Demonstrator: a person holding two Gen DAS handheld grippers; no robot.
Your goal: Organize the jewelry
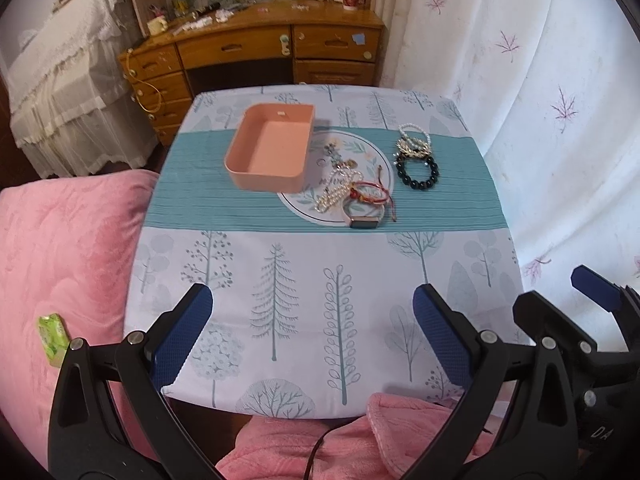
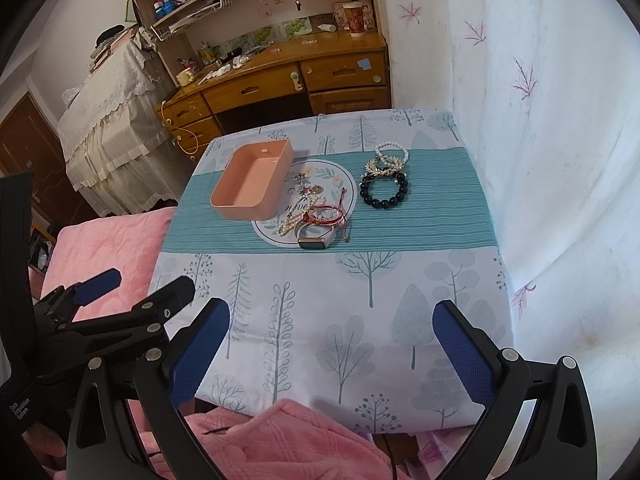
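An empty pink tray (image 1: 272, 148) (image 2: 250, 178) sits on the table's teal band. Right of it lie a pearl strand (image 1: 332, 196) (image 2: 294, 216), a red cord bracelet (image 1: 370, 193) (image 2: 326, 214) and a rose-gold smart band (image 1: 362, 222) (image 2: 316, 242). Further right are a black bead bracelet (image 1: 417, 171) (image 2: 385, 191), a gold leaf piece (image 1: 412, 146) (image 2: 382, 168) and a pearl bracelet (image 1: 412, 128) (image 2: 392, 150). My left gripper (image 1: 312, 324) and right gripper (image 2: 332, 344) are open and empty above the table's near edge, well short of the jewelry.
The small table (image 1: 304, 300) has a tree-print cloth. A pink quilt (image 1: 68, 248) lies to the left and near side. A white curtain (image 1: 540, 100) hangs on the right. A wooden desk (image 1: 256, 52) stands behind. The right gripper also shows in the left wrist view (image 1: 552, 300).
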